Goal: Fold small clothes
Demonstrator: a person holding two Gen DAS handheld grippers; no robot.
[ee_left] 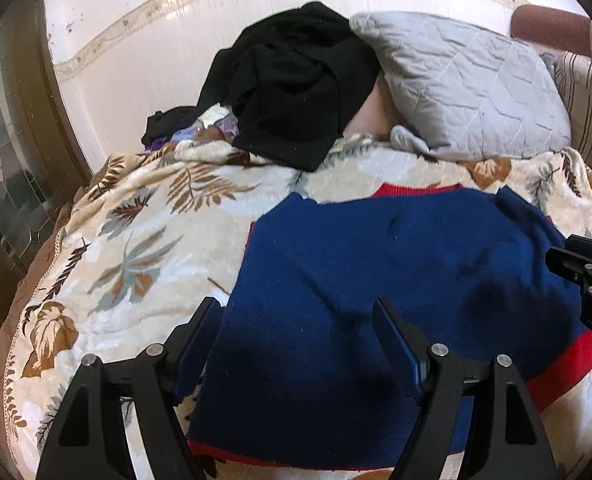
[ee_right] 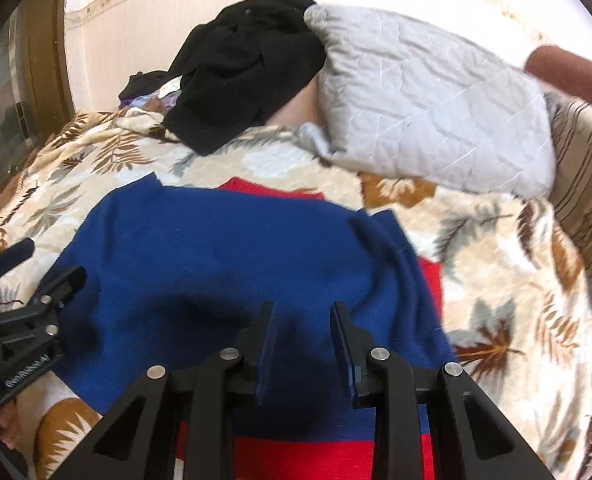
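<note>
A small blue sweater (ee_left: pixel 375 280) with red trim lies spread flat on the leaf-print blanket (ee_left: pixel 136 220). My left gripper (ee_left: pixel 296 312) hovers over its left part, jaws wide apart, nothing pinched between them. In the right wrist view the same sweater (ee_right: pixel 216 248) fills the middle, and my right gripper (ee_right: pixel 301 316) stands above its lower part with a narrow gap between the pads, through which bare knit shows. The right gripper (ee_left: pixel 583 268) pokes in at the left wrist view's right edge. The left gripper (ee_right: pixel 50 264) shows at the left of the right wrist view.
A heap of black clothes (ee_left: pixel 296 80) lies at the back against the white wall. Beside it a grey quilted pillow (ee_left: pixel 467 80) leans, with a striped cushion (ee_left: pixel 587 96) at far right. A wooden door with glass (ee_left: pixel 12 140) borders the bed's left side.
</note>
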